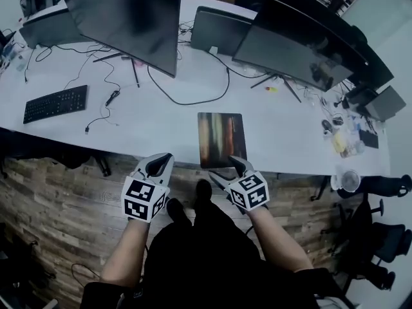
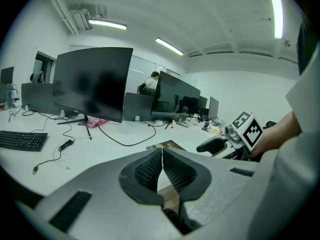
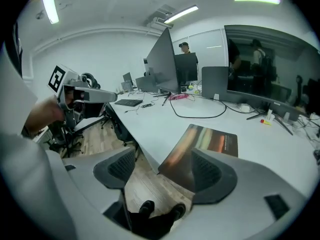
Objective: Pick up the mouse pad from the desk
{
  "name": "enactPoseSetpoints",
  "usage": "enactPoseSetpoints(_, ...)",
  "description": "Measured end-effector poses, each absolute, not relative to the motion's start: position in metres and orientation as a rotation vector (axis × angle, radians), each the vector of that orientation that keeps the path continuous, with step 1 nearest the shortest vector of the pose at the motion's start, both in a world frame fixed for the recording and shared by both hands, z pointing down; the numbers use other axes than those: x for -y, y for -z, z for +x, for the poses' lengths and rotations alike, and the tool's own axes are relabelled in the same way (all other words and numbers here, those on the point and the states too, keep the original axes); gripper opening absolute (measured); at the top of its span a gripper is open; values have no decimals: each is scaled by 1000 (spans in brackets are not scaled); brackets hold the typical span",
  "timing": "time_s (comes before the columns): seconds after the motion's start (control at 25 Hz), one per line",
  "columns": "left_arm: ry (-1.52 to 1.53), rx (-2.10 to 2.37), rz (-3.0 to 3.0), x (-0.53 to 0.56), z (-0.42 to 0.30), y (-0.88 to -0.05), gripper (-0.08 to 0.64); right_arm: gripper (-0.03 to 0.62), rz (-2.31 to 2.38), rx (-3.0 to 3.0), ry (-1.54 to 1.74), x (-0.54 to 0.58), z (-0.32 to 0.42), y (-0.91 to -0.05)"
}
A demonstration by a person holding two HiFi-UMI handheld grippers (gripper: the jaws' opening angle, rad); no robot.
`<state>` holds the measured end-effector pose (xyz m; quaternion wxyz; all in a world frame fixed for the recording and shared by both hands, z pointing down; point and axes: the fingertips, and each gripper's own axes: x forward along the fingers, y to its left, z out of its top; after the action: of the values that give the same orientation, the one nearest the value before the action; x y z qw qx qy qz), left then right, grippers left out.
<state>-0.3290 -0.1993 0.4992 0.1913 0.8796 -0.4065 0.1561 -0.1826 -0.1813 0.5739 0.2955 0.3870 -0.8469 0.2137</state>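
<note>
A: First entry, the tools?

B: Left gripper [image 2: 161, 153]: jaws closed tip to tip, nothing between them. It is held in front of the desk's front edge, over the wooden floor [image 1: 58, 198]. Right gripper [image 3: 164, 159]: jaws standing well apart, gripping nothing. It is held just before the front edge too, angled downward.

A: And the item to be collected?

B: Mouse pad [image 1: 221, 139]: one, dark with reddish and pale streaks. It lies flat on the white desk [image 1: 154, 118], with its near edge at the desk's front edge. The near corner shows in the gap of the right gripper's jaws, and neither pad [image 3: 206, 170] presses on it. The left gripper is off to that pad's left.

A: Remaining stock on the desk?

B: Black keyboard [image 1: 55, 103], far left. Curved monitor [image 1: 125, 18], rear left. Second monitor [image 1: 296, 37], rear right. A black cable [image 1: 187, 98] loops between the two, behind the mouse pad. Small clutter sits at the right end, too small to itemise.
</note>
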Motion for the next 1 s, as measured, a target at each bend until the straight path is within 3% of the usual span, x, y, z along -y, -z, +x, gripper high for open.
enactPoseSetpoints(1.0, -610, 1033, 2406, 244, -300, -549, 14, 382, 916, 2056, -527, 226, -174, -681)
